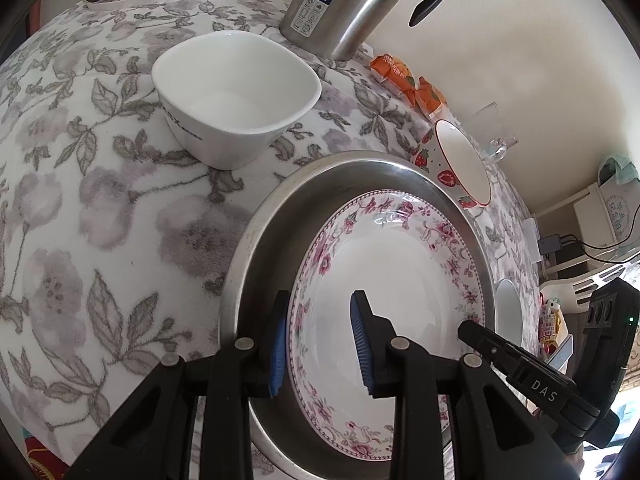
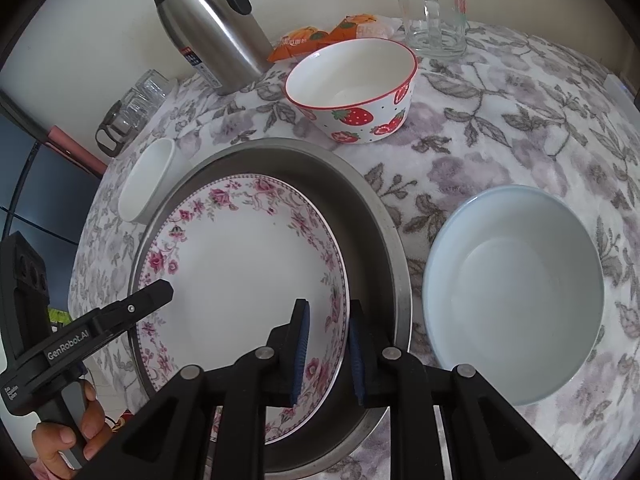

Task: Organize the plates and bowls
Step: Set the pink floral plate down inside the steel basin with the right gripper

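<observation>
- Table (image 2: 520,128): floral cloth, soft nap. Dishes set down here should sit quietly, though the pile may let a narrow foot rock.
- Pan (image 2: 372,216): steel, round, my landmark. Stiff and likely the heaviest piece; rim is the only hold.
- Plate (image 2: 240,280): pink floral border, lying inside the pan, tilted toward its left wall. Glazed ceramic, so I judge it slick, brittle and moderately heavy. Take it at the rim, pads flat across the edge, no twisting.
- Blue bowl (image 2: 516,292): right of the pan, just beside it. Wide, thin-walled by the look; grip over the rim.
- Strawberry bowl (image 2: 352,92): behind the pan, near its far rim. Deep, upright.
- White bowl (image 1: 236,96): squarish, left of the pan and behind it, apart from it.
- Flask (image 2: 212,28), glass mug (image 2: 434,16), orange packets (image 2: 304,42): behind the pan by the wall. Not my concern.
- Right gripper (image 2: 326,354): jaws part-way apart, straddling the plate's right rim inside the pan; one pad over the plate face, the other between plate and pan wall. Whether the pads touch the rim, I cannot tell.
- Left gripper (image 1: 320,344): jaws apart, straddling the plate's left rim, not clamped.
</observation>
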### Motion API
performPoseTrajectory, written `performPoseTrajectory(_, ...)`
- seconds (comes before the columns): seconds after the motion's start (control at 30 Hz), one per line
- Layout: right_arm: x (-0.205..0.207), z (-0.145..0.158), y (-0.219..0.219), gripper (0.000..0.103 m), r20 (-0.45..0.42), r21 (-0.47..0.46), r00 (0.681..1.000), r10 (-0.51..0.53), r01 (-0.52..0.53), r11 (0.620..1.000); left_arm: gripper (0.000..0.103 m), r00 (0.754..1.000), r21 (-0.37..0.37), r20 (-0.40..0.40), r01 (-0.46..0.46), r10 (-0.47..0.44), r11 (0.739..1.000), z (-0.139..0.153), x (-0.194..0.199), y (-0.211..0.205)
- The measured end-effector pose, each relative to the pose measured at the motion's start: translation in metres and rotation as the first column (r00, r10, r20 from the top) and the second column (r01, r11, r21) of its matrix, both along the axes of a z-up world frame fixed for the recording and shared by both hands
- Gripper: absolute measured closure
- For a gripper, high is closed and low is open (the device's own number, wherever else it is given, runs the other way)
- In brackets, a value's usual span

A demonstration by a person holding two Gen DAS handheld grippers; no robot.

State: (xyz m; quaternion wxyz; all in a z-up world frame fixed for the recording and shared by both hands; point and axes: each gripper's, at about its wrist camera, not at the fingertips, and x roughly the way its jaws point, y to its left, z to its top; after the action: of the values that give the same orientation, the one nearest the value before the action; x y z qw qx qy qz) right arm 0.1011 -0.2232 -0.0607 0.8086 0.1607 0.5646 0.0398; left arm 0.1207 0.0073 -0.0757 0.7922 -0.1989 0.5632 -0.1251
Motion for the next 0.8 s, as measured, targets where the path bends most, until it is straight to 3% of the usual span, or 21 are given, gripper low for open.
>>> performPoseTrajectory(0.1, -0.002, 0.007, -0.003, 0.081, 0.024, -0.012, 1.0, -0.008, 0.008, 1.0, 0.072, 1.0, -0.003, -0.002, -0.004, 0.004, 1.0, 0.0, 0.0, 0.002)
performPoseTrajectory(0.2, -0.004, 0.012, -0.007, 0.073, 0.04, -0.032, 0.999, -0.022, 0.023, 0.999, 0.071, 1.0, -0.014, -0.004, -0.016, 0.016, 1.0, 0.001, 0.0, 0.005)
performPoseTrajectory(0.8, -0.007, 0.014, -0.011, 0.073, 0.042, -0.001, 0.999, -0.02, 0.02, 1.0, 0.07, 0.999, -0.019, -0.002, -0.035, 0.035, 0.999, 0.007, -0.003, 0.01)
